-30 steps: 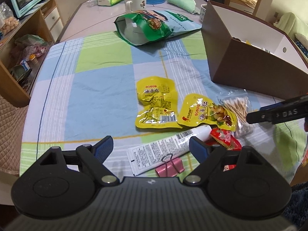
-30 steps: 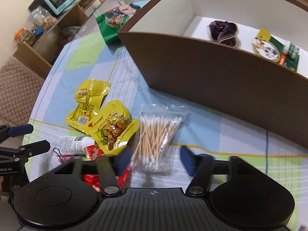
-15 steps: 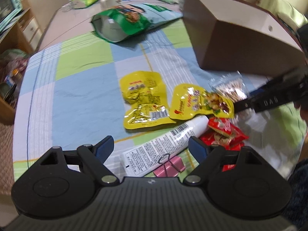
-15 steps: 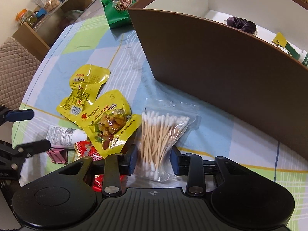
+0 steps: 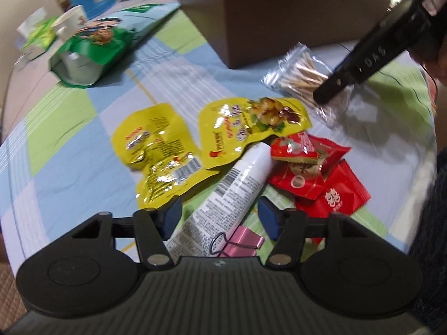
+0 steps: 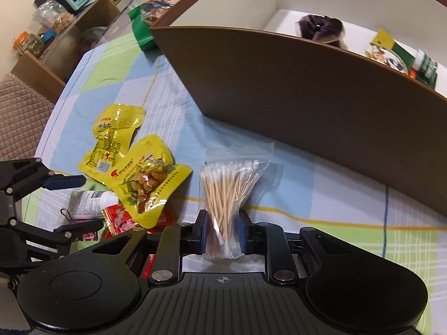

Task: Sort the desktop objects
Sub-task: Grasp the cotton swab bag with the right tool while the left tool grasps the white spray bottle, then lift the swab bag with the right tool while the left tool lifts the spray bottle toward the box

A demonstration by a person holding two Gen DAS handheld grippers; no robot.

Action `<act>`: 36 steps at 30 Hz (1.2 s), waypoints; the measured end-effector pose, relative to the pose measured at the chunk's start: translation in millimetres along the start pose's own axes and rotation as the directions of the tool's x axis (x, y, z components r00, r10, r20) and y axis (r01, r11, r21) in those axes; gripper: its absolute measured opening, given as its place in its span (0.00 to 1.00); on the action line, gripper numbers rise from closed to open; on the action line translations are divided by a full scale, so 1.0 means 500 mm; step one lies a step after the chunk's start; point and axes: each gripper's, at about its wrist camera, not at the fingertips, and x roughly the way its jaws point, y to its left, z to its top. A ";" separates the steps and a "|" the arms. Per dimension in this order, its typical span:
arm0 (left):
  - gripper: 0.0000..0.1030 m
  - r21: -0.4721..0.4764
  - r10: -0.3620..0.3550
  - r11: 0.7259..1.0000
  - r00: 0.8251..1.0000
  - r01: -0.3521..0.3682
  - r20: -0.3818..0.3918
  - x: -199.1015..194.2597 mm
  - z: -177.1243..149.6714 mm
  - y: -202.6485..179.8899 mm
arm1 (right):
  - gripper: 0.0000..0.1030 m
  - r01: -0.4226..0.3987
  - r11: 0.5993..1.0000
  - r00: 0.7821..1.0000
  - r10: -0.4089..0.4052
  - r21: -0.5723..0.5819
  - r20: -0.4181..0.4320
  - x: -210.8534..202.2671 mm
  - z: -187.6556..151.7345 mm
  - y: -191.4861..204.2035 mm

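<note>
Cotton-swab bag (image 6: 223,192) | right gripper (image 6: 222,231) tilted down, jaws closing, pinching it | left gripper (image 5: 219,213) jaws closing astride tube (image 5: 223,195)

On the counter (image 6: 349,206), the box (image 6: 293,106) stood at the far right, with a hair tie (image 6: 320,28) and a packet (image 6: 391,53) inside it. Before the box lay the bag of cotton swabs (image 6: 226,184), its near end between the fingers of the right tongs (image 6: 222,236). Left of the bag lay a snack pouch (image 6: 145,181), and left of and behind that a second pouch (image 6: 111,136). The tube (image 5: 223,192) lay between the fingers of the left tongs (image 5: 220,217), its far end tucked under the first pouch. A binder clip (image 5: 237,244) lay just beside the tube's near end. Candy wrappers (image 5: 315,176) were piled right of the tube. A large snack bag (image 5: 92,50) lay far behind, left of the box.
</note>
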 end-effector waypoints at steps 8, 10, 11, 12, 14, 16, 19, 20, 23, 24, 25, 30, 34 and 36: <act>0.43 0.038 -0.099 0.994 0.995 0.100 -0.012 0.027 0.010 0.014 | 0.20 -0.014 0.998 1.000 0.014 0.061 0.001 -0.015 -0.011 -0.025; 0.34 0.062 -0.115 0.991 0.993 0.116 -0.017 0.028 0.014 0.014 | 0.20 -0.018 0.997 1.000 0.018 0.075 0.003 -0.019 -0.013 -0.030; 0.33 0.074 -0.117 0.990 0.993 0.118 -0.022 0.028 0.016 0.011 | 0.20 -0.019 0.997 1.000 0.019 0.079 0.005 -0.021 -0.015 -0.032; 0.30 0.086 -0.116 0.989 0.993 0.118 -0.028 0.028 0.018 0.009 | 0.20 -0.018 0.997 1.000 0.018 0.082 0.007 -0.023 -0.017 -0.033; 0.27 0.105 -0.103 0.989 0.994 0.107 -0.040 0.028 0.023 0.001 | 0.20 -0.019 0.996 1.000 0.018 0.087 0.012 -0.028 -0.021 -0.035; 0.26 0.111 -0.090 0.989 0.995 0.095 -0.045 0.022 0.025 -0.001 | 0.20 -0.022 0.995 1.000 0.020 0.093 0.021 -0.036 -0.025 -0.037; 0.26 0.104 -0.082 0.991 0.996 0.085 -0.033 0.005 0.027 0.004 | 0.20 -0.034 0.994 0.999 0.030 0.104 0.037 -0.049 -0.031 -0.042; 0.26 0.099 -0.080 0.992 0.997 0.082 -0.024 -0.005 0.029 0.007 | 0.20 -0.038 0.994 0.999 0.034 0.107 0.042 -0.055 -0.033 -0.043; 0.26 0.086 -0.071 0.994 0.997 0.070 0.006 -0.037 0.035 0.014 | 0.20 -0.054 0.991 0.997 0.046 0.122 0.063 -0.071 -0.038 -0.047; 0.26 0.083 -0.066 0.995 0.998 0.064 0.014 -0.047 0.037 0.016 | 0.20 -0.057 0.991 0.996 0.048 0.125 0.070 -0.076 -0.040 -0.048; 0.26 0.080 -0.058 0.995 0.998 0.057 0.021 -0.056 0.040 0.018 | 0.20 -0.060 0.990 0.996 0.050 0.127 0.077 -0.081 -0.041 -0.048; 0.26 0.046 -0.026 0.999 0.998 0.023 0.054 -0.093 0.057 0.018 | 0.20 -0.075 0.989 0.992 0.061 0.124 0.113 -0.110 -0.047 -0.047; 0.26 0.017 0.000 1.000 0.998 -0.002 0.068 -0.114 0.073 0.009 | 0.20 -0.091 0.989 0.987 0.073 0.121 0.147 -0.138 -0.052 -0.050; 0.26 -0.008 0.017 1.000 0.998 -0.016 0.068 -0.121 0.082 0.005 | 0.20 -0.097 0.988 0.984 0.076 0.124 0.161 -0.151 -0.055 -0.053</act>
